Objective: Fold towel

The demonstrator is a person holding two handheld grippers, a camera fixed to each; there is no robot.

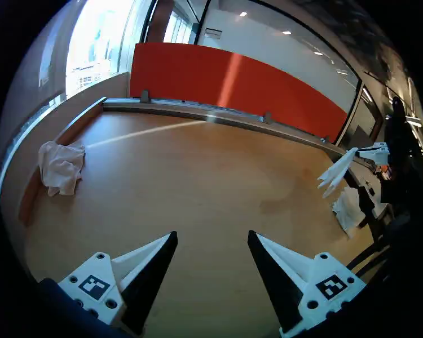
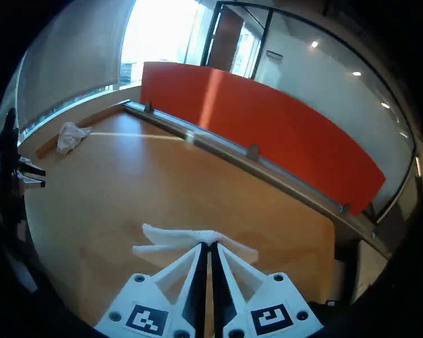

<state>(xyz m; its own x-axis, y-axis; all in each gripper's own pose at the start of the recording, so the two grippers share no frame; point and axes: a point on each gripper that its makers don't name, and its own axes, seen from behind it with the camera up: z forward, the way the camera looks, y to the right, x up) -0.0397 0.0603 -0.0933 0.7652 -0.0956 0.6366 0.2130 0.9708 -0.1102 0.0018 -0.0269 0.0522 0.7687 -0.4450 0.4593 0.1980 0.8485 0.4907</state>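
**A:** What is the right claw [image 2: 210,246] doing?

**B:** Its fingers are pressed together on a white towel [image 2: 172,234]. The cloth is thin and soft, and it fans out in pointed folds on either side of the tips, close above the surface [image 2: 155,180].

**A:** And the left claw [image 1: 211,234]?

**B:** Its fingers are spread apart over bare wood. They are white plastic wedges with black inner faces.

**A:** What is the surface like?

**B:** It is smooth, warm-toned wood with a slight sheen. A thin stripe of sunlight crosses its far end.

**A:** What else is around?

**B:** A crumpled cloth [image 1: 60,168], white and lumpy, lies well away at the far left, against a raised wooden lip below the window [image 1: 93,50]. In the left gripper view a white heap [image 1: 348,209] sits at the right edge, just under the held towel. I cannot tell whether the two are joined. A matte red panel [image 1: 234,84] stands along the back behind a metal rail [image 1: 211,115].
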